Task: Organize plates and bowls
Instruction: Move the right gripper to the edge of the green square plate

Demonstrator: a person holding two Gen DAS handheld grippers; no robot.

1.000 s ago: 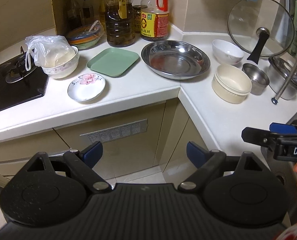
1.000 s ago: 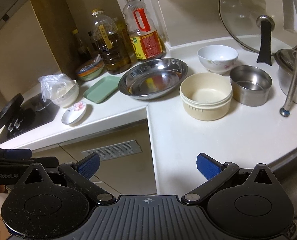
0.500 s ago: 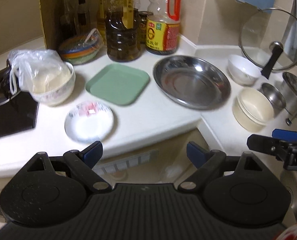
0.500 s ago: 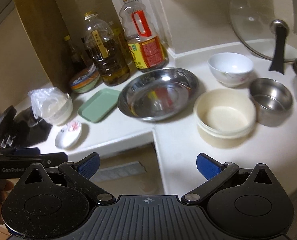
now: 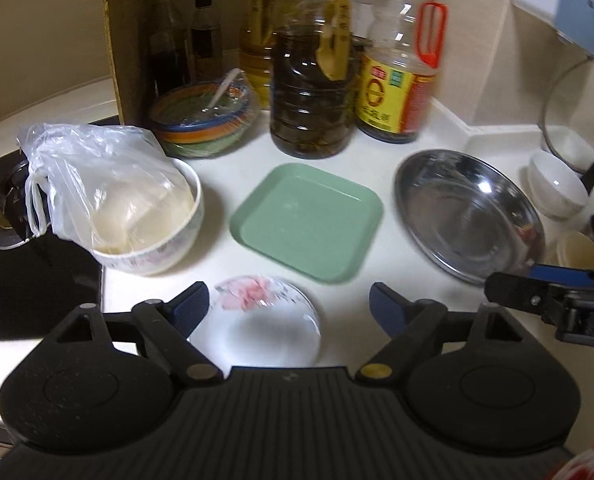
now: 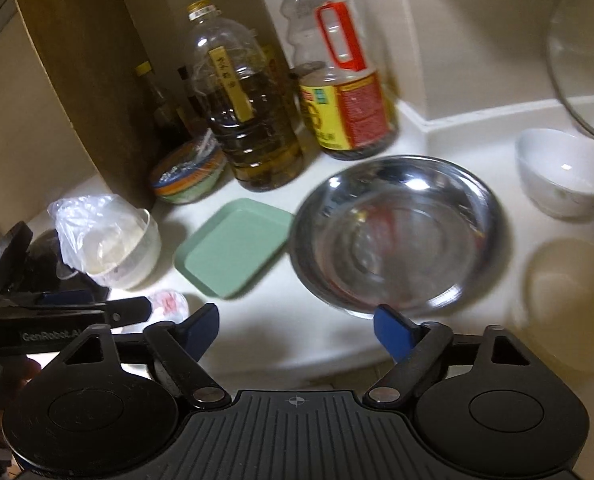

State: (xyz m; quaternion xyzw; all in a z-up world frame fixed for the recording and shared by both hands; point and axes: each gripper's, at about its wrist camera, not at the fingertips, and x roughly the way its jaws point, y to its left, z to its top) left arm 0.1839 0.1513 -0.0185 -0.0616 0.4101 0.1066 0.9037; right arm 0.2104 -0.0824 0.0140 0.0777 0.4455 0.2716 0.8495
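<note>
My left gripper [image 5: 289, 306] is open and empty, just above a small white saucer with pink flowers [image 5: 261, 320] at the counter's front edge. Beyond it lie a green square plate [image 5: 307, 220] and a wide steel plate [image 5: 467, 212]. My right gripper [image 6: 297, 326] is open and empty, at the near rim of the steel plate [image 6: 397, 232]. The green plate [image 6: 233, 246] lies left of it. A white bowl [image 6: 557, 172] and a cream bowl [image 6: 573, 288] stand to the right. The saucer [image 6: 169, 304] shows partly behind the left gripper.
A bowl holding a plastic bag [image 5: 117, 208] stands left by the black stove [image 5: 25, 272]. A striped covered bowl [image 5: 205, 120], oil bottles [image 5: 313, 80] and a sauce bottle [image 5: 401, 80] line the back wall. A glass lid [image 5: 577, 112] leans at right.
Both grippers have moved forward and lower over the counter. The left one now hangs over the flowered saucer, the right one has come up to the steel plate.
</note>
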